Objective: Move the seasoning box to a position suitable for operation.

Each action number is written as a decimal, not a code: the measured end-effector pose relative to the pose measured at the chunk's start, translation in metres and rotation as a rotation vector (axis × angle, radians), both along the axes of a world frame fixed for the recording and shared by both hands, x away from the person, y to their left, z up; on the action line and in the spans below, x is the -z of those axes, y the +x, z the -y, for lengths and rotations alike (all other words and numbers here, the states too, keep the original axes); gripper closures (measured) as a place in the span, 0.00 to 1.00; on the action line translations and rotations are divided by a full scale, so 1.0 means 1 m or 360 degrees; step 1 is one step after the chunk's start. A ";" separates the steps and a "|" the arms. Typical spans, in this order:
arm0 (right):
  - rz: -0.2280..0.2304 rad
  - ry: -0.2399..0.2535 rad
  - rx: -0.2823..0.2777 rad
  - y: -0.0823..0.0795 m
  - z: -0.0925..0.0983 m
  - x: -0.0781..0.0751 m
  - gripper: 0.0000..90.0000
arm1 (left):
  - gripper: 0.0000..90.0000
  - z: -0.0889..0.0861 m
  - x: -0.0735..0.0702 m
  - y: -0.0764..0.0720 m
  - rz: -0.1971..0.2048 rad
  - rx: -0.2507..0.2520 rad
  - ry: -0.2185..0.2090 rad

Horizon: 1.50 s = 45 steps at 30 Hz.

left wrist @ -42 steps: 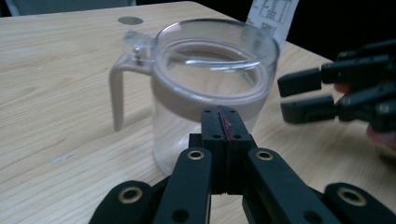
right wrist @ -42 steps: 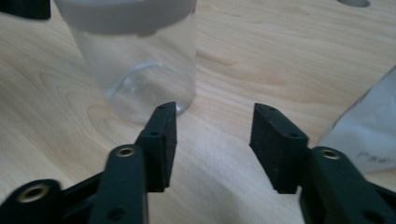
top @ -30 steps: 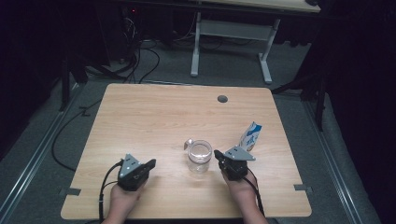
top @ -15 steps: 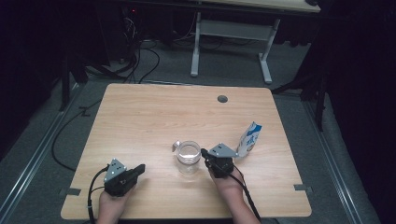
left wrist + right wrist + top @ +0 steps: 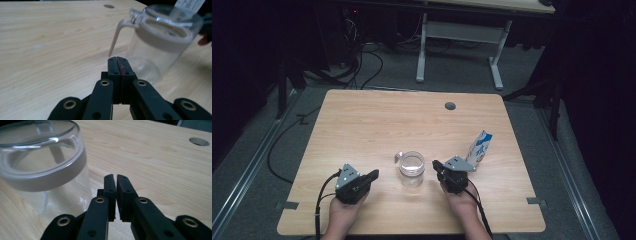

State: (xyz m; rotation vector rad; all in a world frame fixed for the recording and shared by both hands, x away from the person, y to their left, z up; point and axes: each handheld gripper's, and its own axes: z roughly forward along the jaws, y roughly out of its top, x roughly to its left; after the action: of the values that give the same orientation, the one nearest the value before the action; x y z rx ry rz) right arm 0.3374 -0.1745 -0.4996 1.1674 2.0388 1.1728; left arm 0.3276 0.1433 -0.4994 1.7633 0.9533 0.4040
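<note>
The blue-and-white carton (image 5: 479, 148) bears print, but it is too small to read.

— Where does the high view look from?

— From above my side of the table (image 5: 362, 120), facing forward and down; my forearms come in at its bottom edge.

— And the camera on your left gripper (image 5: 117, 61)?

— Low over the wood, looking along its jaws, very near the clear pitcher (image 5: 160, 42).

— The one on your right gripper (image 5: 113, 178)?

— Equally low and close, facing the pitcher (image 5: 45, 167) from the opposite side.

— What do the views share?

— The pitcher (image 5: 412, 167), and the round hole (image 5: 450, 106) in the tabletop (image 5: 109, 6) (image 5: 199, 141).
</note>
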 end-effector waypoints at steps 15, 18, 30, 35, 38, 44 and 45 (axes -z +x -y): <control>0.0014 -0.0017 -0.0105 -0.007 0.005 0.000 1.00 | 1.00 0.042 -0.033 0.033 0.0051 -0.0006 -0.0011; 0.0006 -0.0003 -0.0102 -0.008 0.006 -0.002 1.00 | 1.00 0.045 -0.037 0.037 0.0055 -0.0008 -0.0017; -0.0001 0.0035 -0.0146 -0.008 0.004 -0.006 1.00 | 1.00 0.057 -0.041 0.049 0.0058 0.0015 0.0051; 0.0005 0.0050 -0.0157 -0.009 0.002 -0.008 0.99 | 1.00 0.060 -0.038 0.049 0.0064 0.0018 0.0075; 0.0011 0.0054 -0.0165 -0.009 0.002 -0.008 0.99 | 1.00 0.060 -0.038 0.049 0.0069 0.0017 0.0078; 0.0020 0.0056 -0.0179 -0.011 0.001 -0.010 0.99 | 1.00 0.061 -0.038 0.048 0.0083 0.0013 0.0091; 0.0022 0.0055 -0.0179 -0.011 0.000 -0.011 0.99 | 1.00 0.061 -0.037 0.048 0.0083 0.0013 0.0092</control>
State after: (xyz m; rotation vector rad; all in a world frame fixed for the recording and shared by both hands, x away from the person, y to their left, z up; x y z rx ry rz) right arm 0.3263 -0.1749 -0.4890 1.0692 2.1053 1.2708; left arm 0.3756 0.0824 -0.4620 1.7996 0.9053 0.4744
